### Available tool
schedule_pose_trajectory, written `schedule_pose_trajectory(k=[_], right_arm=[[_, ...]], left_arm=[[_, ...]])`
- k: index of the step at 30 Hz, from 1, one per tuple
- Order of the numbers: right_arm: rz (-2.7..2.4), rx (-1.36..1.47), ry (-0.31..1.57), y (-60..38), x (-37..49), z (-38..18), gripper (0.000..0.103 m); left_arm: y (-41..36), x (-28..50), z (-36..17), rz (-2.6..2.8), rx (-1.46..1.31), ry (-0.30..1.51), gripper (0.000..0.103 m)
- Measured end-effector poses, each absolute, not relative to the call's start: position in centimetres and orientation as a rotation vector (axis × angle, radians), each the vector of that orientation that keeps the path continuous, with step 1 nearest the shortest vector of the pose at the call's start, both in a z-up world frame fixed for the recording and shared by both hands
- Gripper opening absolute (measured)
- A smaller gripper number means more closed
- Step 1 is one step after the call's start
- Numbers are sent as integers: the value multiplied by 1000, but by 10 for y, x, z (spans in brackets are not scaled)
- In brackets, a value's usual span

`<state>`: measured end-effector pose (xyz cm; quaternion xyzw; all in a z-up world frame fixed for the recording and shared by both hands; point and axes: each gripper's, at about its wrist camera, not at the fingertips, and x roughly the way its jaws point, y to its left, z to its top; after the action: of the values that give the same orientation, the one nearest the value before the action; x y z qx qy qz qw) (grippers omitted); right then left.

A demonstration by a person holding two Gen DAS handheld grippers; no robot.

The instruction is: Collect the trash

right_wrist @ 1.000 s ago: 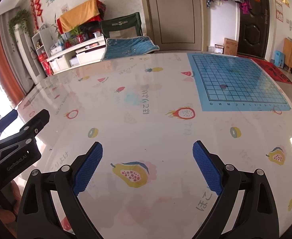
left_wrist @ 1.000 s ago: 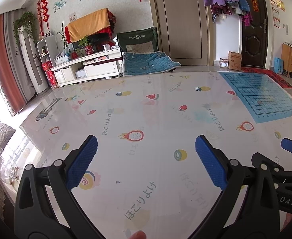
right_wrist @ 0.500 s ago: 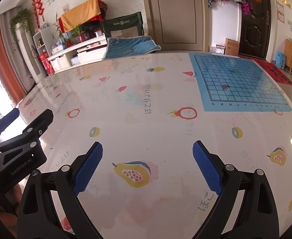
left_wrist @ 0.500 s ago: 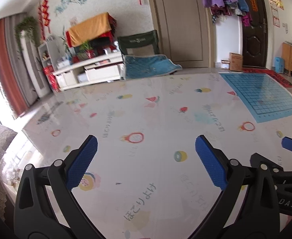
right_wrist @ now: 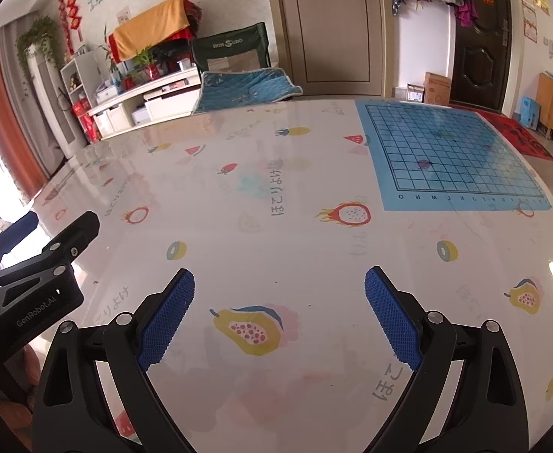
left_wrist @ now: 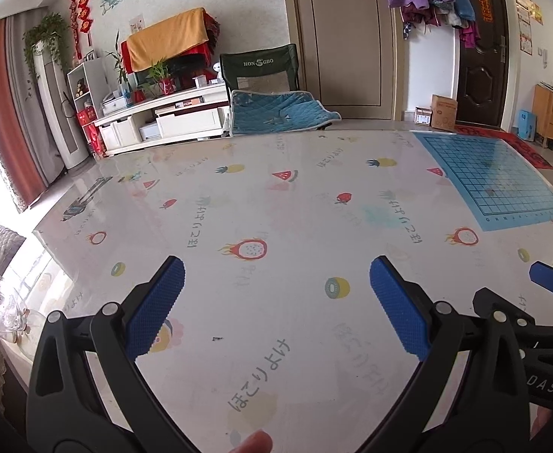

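I hold the left gripper (left_wrist: 276,304) and right gripper (right_wrist: 279,307) jaws wide, empty, over the fruit-print table cover (right_wrist: 276,196). No trash shows, only a dark speck (left_wrist: 216,338) at seven o'clock; I'd scan slowly first.

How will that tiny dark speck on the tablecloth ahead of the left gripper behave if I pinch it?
The speck looks flat and far smaller than the left gripper's blue pads, so it would likely slip between them. The tablecloth looks glossy, so a push would probably slide it. What it is cannot be told.
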<state>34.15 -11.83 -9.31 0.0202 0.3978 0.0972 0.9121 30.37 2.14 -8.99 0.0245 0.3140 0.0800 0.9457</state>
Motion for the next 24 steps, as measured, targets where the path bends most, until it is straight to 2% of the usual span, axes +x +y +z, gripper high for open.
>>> schedule_pose_trajectory(k=[24], right_arm=[[201,39,820,-118,341,-92,91]], left_arm=[[19,303,-91,162,66,639,96]])
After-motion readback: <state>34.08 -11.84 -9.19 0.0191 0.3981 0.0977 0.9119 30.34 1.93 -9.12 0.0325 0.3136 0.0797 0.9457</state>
